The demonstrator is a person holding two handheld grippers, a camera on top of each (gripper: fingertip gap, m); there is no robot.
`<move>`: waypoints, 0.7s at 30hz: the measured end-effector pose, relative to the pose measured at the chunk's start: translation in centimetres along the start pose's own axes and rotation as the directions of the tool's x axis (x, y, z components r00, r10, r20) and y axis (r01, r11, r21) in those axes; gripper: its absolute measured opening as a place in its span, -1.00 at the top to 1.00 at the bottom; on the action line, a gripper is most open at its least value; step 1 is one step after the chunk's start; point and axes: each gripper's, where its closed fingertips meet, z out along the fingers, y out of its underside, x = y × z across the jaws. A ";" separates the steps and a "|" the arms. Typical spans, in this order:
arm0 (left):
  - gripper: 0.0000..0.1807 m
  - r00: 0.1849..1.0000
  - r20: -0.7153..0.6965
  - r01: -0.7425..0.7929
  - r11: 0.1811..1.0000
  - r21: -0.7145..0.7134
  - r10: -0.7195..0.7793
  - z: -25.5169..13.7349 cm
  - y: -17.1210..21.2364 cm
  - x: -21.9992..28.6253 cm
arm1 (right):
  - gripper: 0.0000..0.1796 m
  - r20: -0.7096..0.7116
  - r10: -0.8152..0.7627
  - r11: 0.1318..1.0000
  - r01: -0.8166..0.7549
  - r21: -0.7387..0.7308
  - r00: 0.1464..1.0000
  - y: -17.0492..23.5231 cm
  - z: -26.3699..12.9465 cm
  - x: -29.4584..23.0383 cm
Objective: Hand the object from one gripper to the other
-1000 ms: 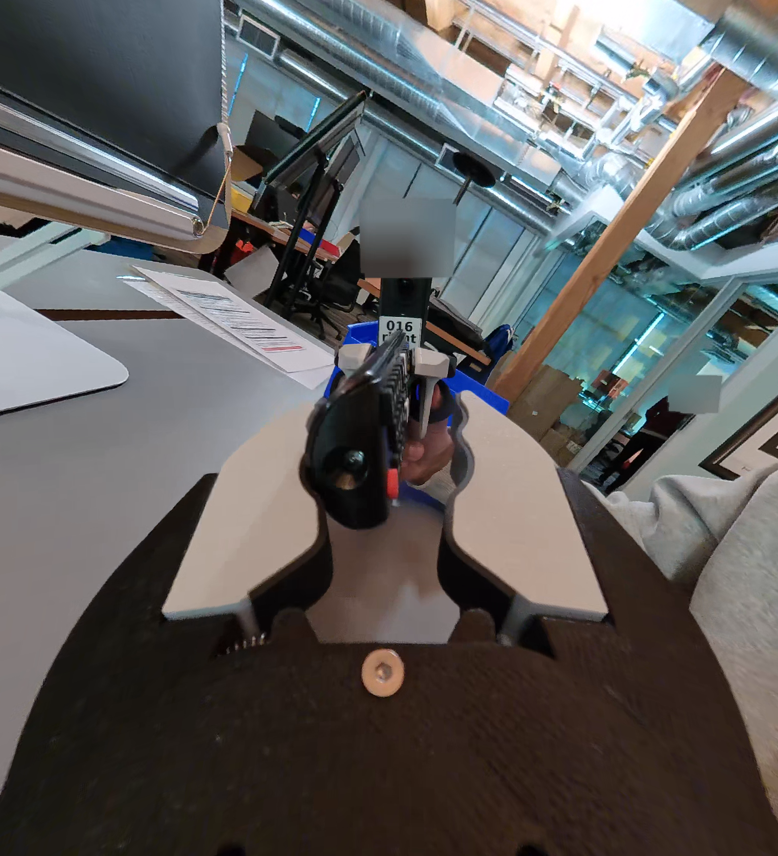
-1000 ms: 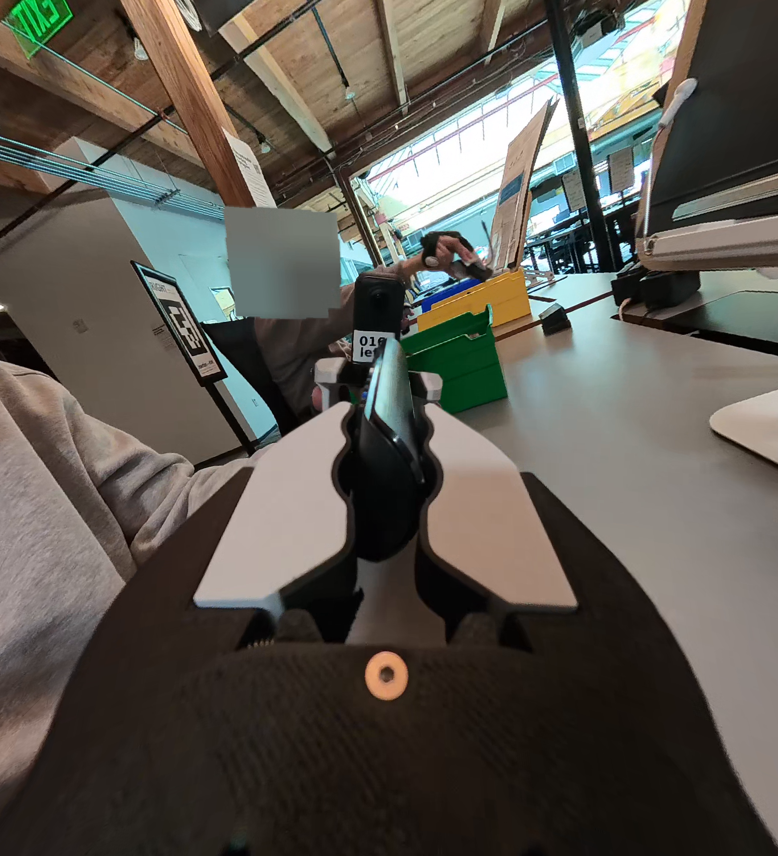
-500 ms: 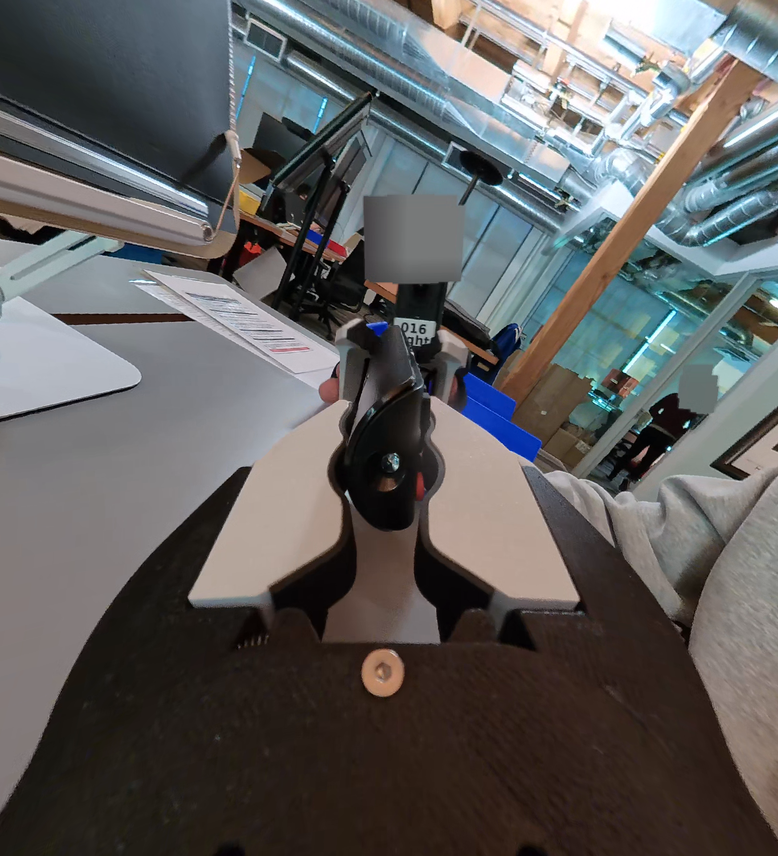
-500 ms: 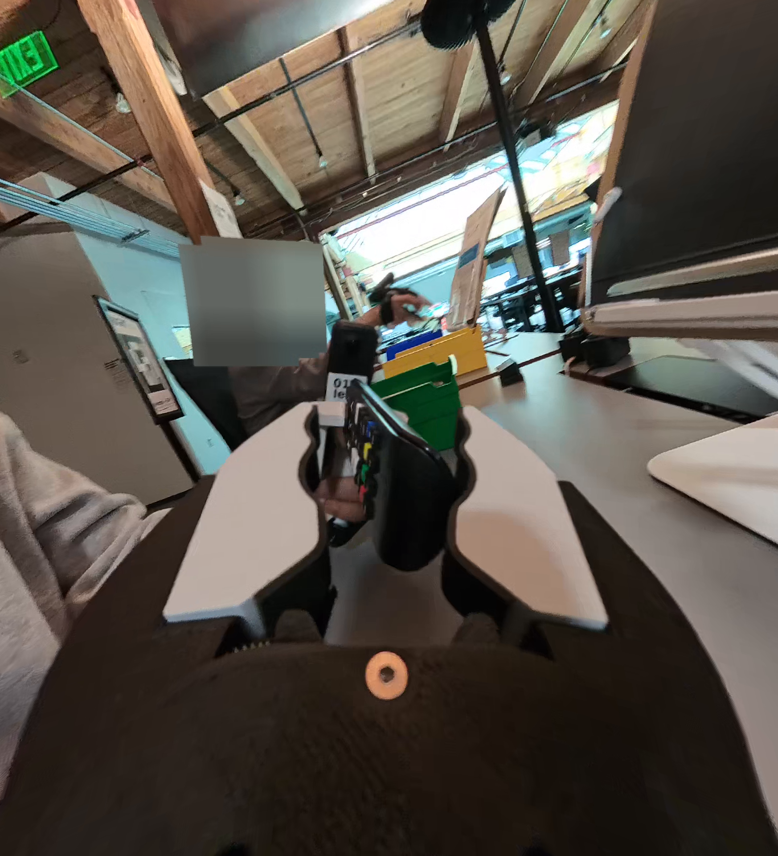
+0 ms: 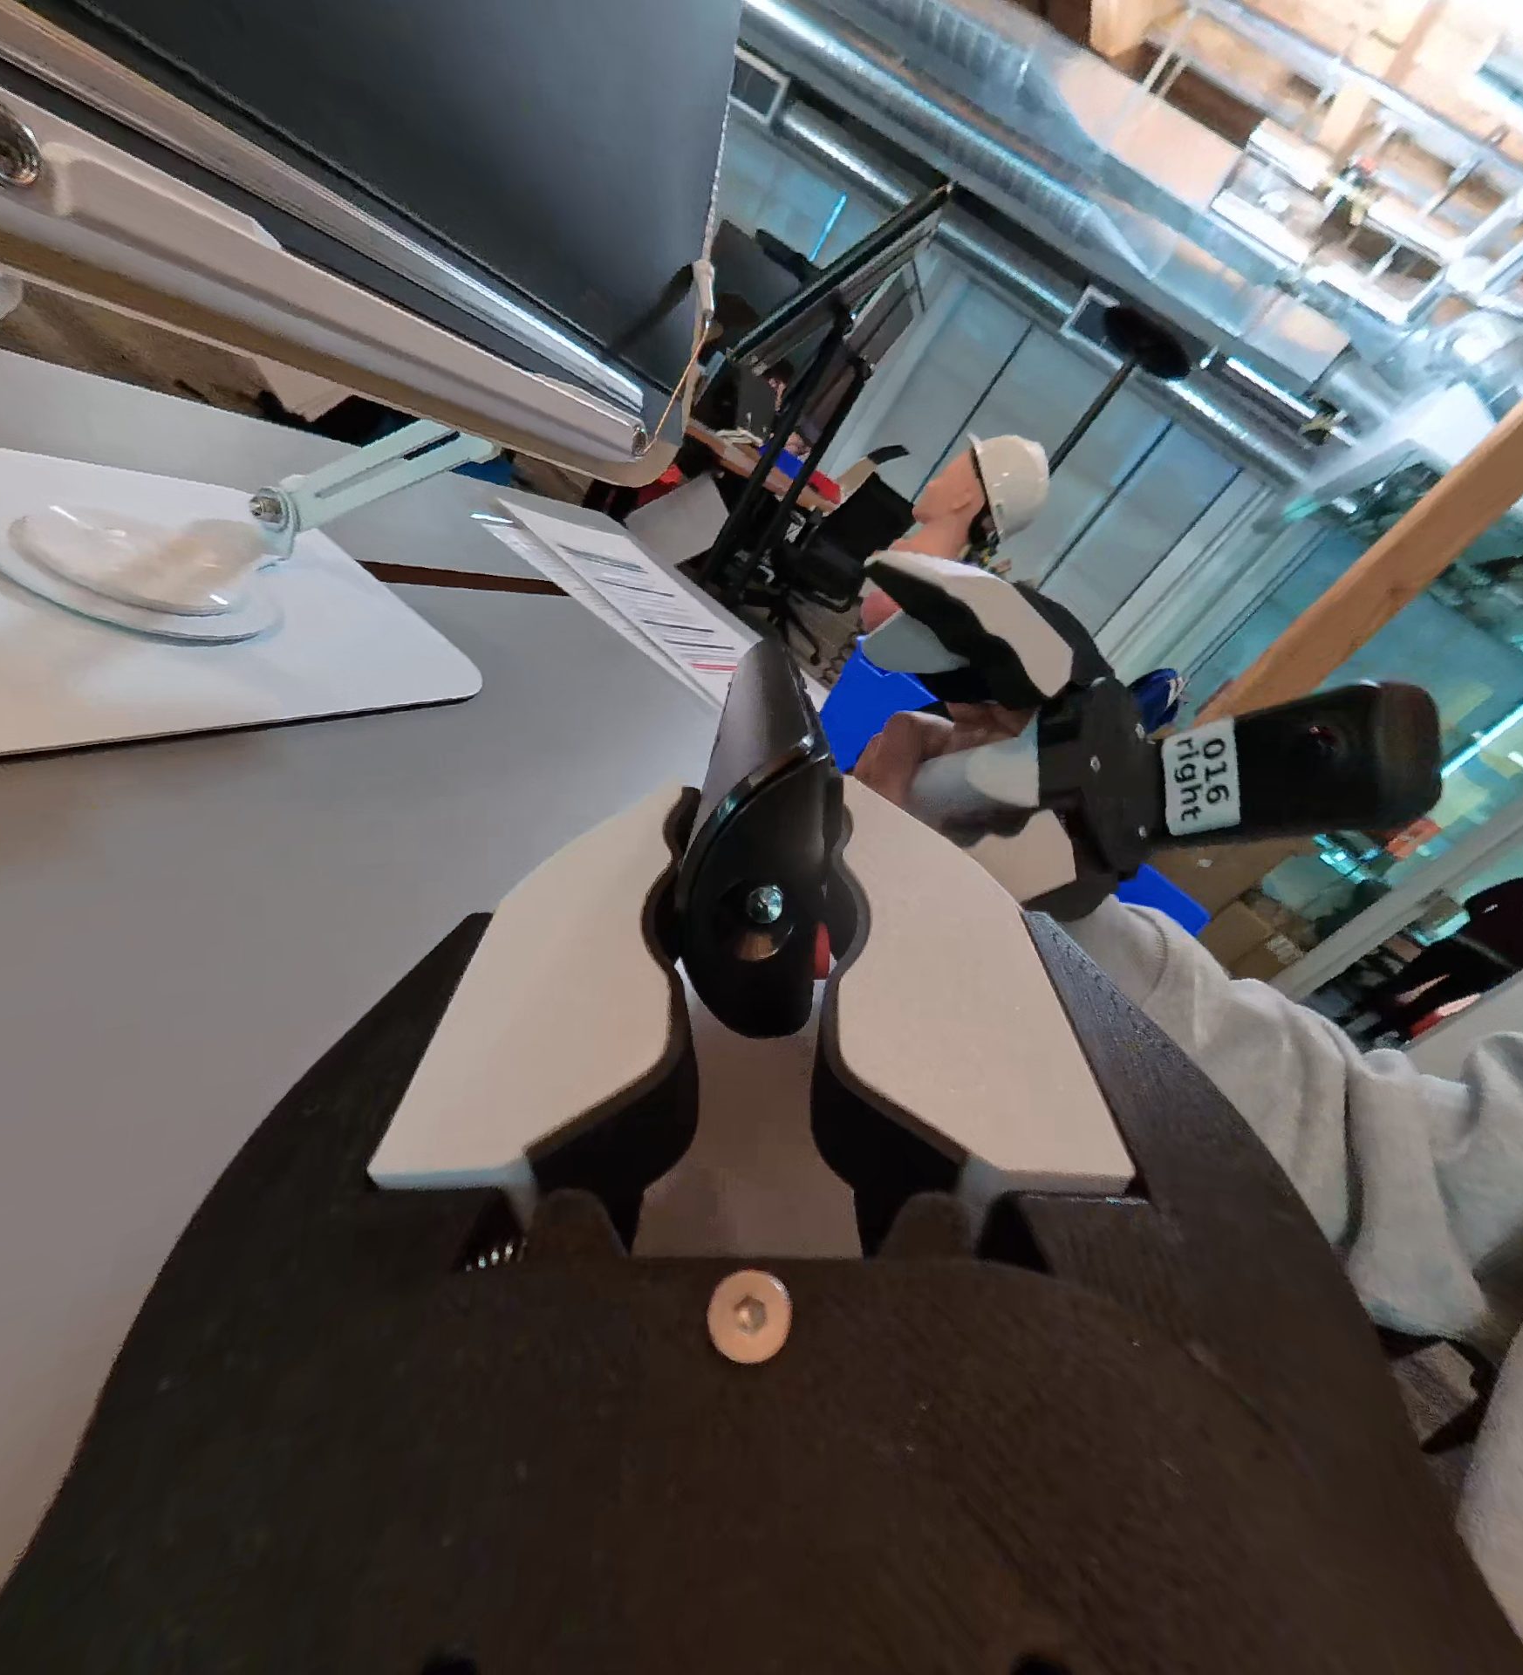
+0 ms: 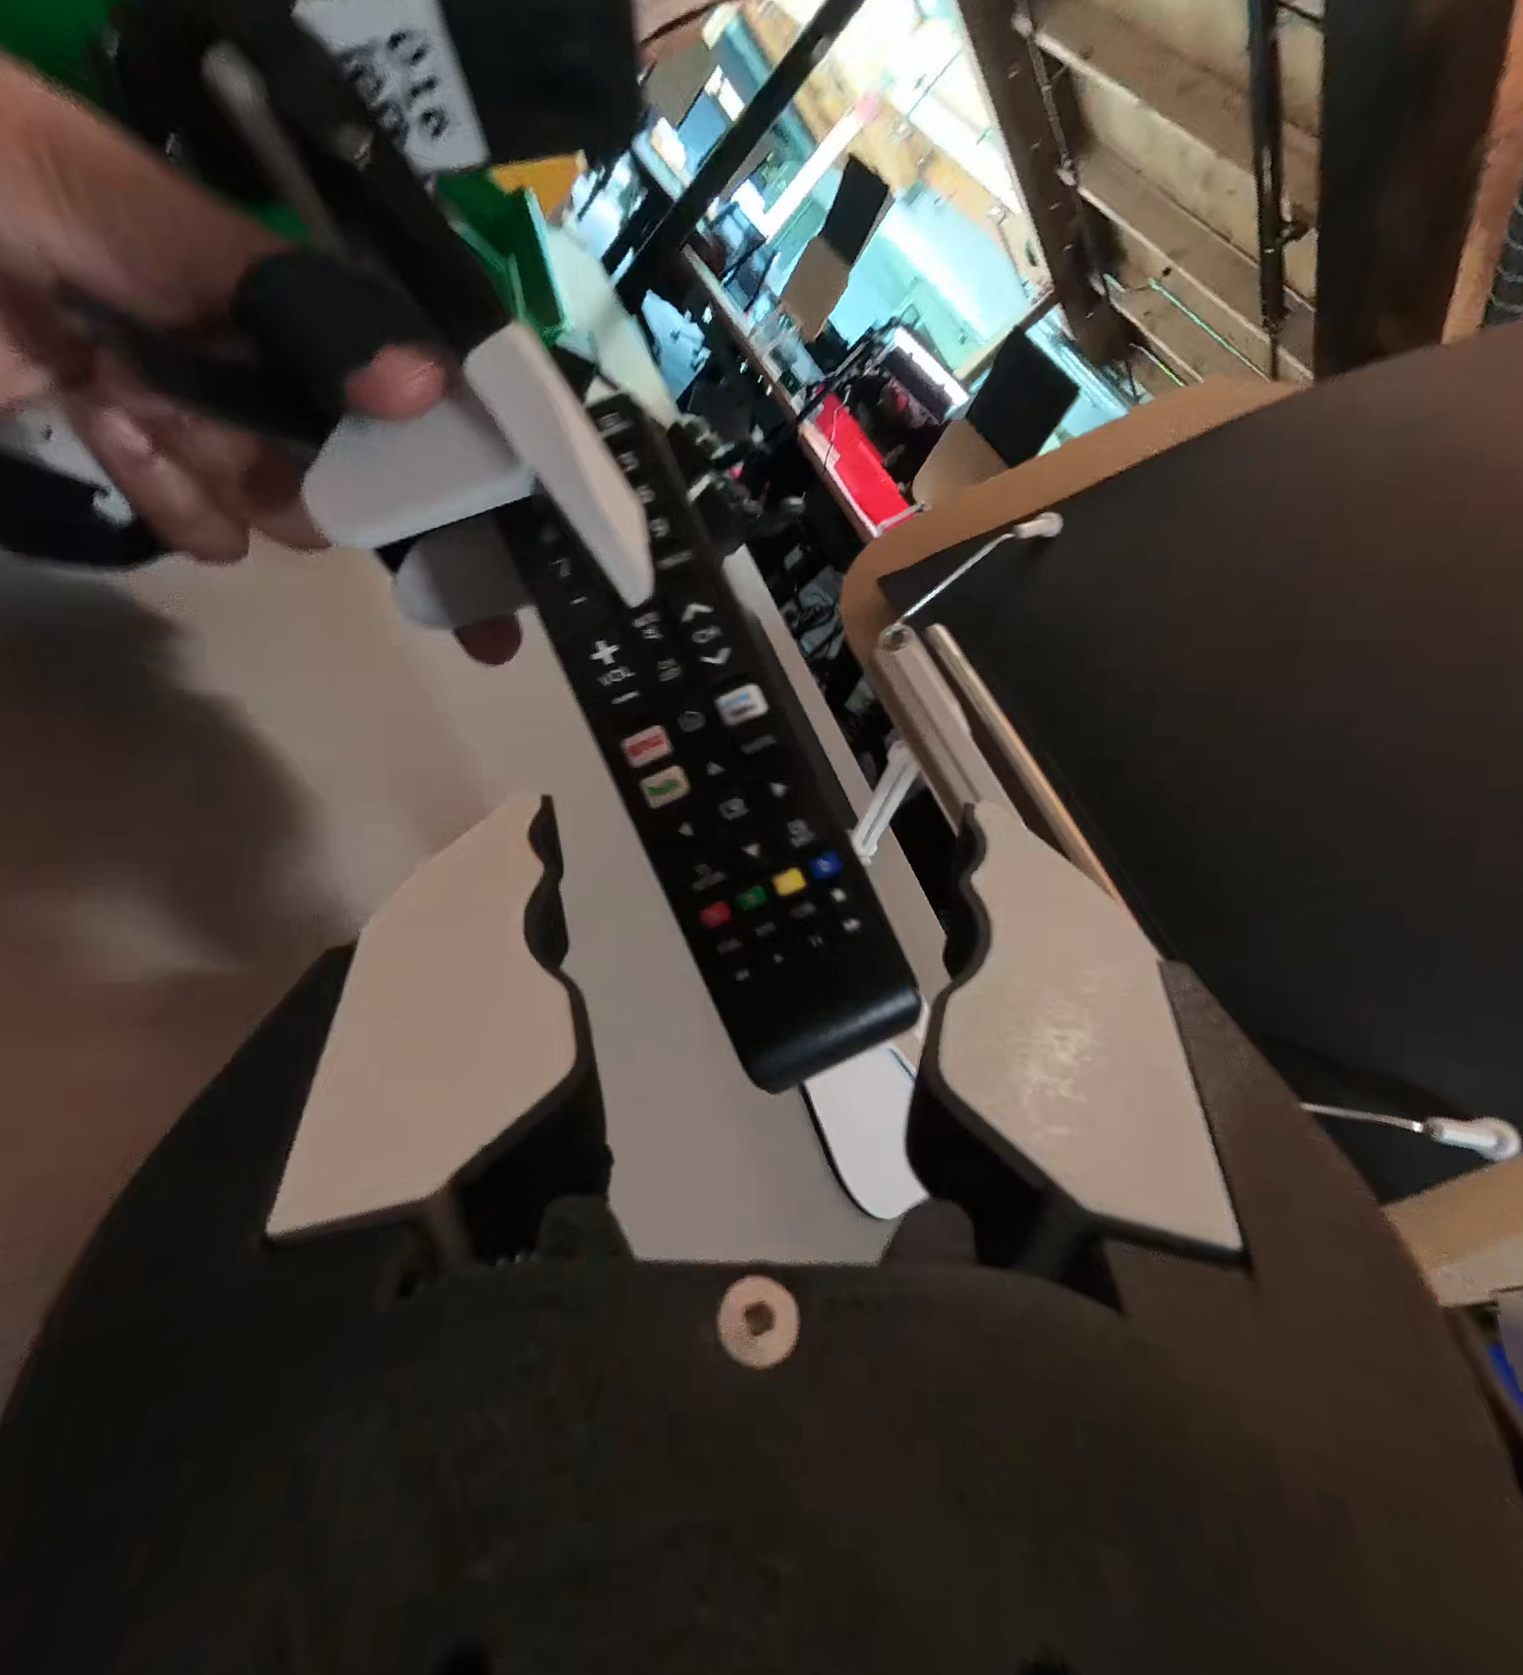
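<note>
Your left gripper [image 5: 753,915] is clamped on one end of the long black plastic remote control [image 6: 722,779], held in the air above the grey desk [image 5: 241,906]. Your right gripper [image 6: 753,915] has its jaws wide apart. The remote's free end lies between them, nearer the right-hand finger, apparently touching neither. Its long axis runs away from the right gripper, up and to the far left toward the left gripper's grey fingers [image 6: 577,462]. The right gripper appears free to draw straight back along that axis.
</note>
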 end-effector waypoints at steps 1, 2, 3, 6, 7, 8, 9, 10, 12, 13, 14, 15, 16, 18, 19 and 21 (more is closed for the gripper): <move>0.73 1.000 0.004 -0.008 1.000 -0.007 0.009 0.1 0.1 0.1 | 0.09 0.008 -0.048 0.999 0.049 -0.023 0.999 0.1 0.3 -0.6; 0.73 1.000 0.006 -0.017 1.000 -0.016 0.017 0.2 0.2 0.2 | 0.11 0.015 -0.097 0.994 0.097 -0.049 0.995 0.3 0.6 -1.1; 0.73 1.000 0.010 -0.027 0.999 -0.025 0.028 0.3 0.3 0.3 | 0.13 0.023 -0.145 0.986 0.146 -0.078 0.989 0.5 0.8 -1.6; 0.73 0.997 0.038 -0.067 0.996 -0.056 0.070 0.7 0.8 0.5 | 0.17 0.021 -0.285 0.946 0.285 -0.155 0.958 1.0 1.3 -2.2; 0.73 0.995 0.046 -0.080 0.995 -0.067 0.083 0.9 0.9 0.6 | 0.20 0.021 -0.315 0.934 0.314 -0.170 0.949 1.1 1.4 -2.3; 0.73 0.994 0.052 -0.091 0.993 -0.078 0.096 1.0 1.1 0.7 | 0.20 0.020 -0.335 0.925 0.333 -0.184 0.942 1.1 1.5 -2.4; 0.73 0.993 0.057 -0.102 0.991 -0.088 0.107 1.2 1.2 0.8 | 0.21 0.020 -0.346 0.918 0.343 -0.198 0.938 1.3 1.6 -2.5; 0.73 0.991 0.060 -0.115 0.988 -0.099 0.121 1.3 1.4 0.9 | 0.21 0.019 -0.351 0.913 0.347 -0.212 0.936 1.4 1.7 -2.5; 0.73 0.986 0.065 -0.145 0.982 -0.122 0.154 1.6 1.7 1.2 | 0.25 0.013 -0.355 0.908 0.348 -0.234 0.935 1.7 1.8 -2.4; 0.73 0.983 0.066 -0.160 0.978 -0.133 0.170 1.7 1.9 1.4 | 0.27 0.014 -0.353 0.908 0.346 -0.237 0.936 1.8 1.8 -2.4; 0.72 0.980 0.067 -0.174 0.974 -0.143 0.185 1.8 2.0 1.5 | 0.30 0.016 -0.349 0.909 0.342 -0.239 0.937 2.0 1.8 -2.4; 0.73 0.978 0.067 -0.188 0.970 -0.152 0.200 1.9 2.0 1.7 | 0.35 0.019 -0.344 0.911 0.338 -0.237 0.939 2.1 1.8 -2.4; 0.73 0.974 0.067 -0.202 0.967 -0.158 0.214 2.0 2.1 1.8 | 0.37 0.018 -0.340 0.913 0.335 -0.233 0.940 2.2 1.7 -2.5; 0.73 0.966 0.082 -0.228 0.958 -0.173 0.244 2.0 2.2 1.8 | 0.40 0.018 -0.332 0.917 0.327 -0.228 0.943 2.3 1.7 -2.5; 0.72 0.963 0.086 -0.239 0.954 -0.180 0.257 2.0 2.2 1.8 | 0.40 0.018 -0.327 0.919 0.323 -0.227 0.945 2.3 1.7 -2.5; 0.72 0.962 0.087 -0.241 0.953 -0.181 0.260 2.0 2.2 1.9 | 0.41 0.014 -0.325 0.921 0.320 -0.224 0.946 2.3 1.7 -2.5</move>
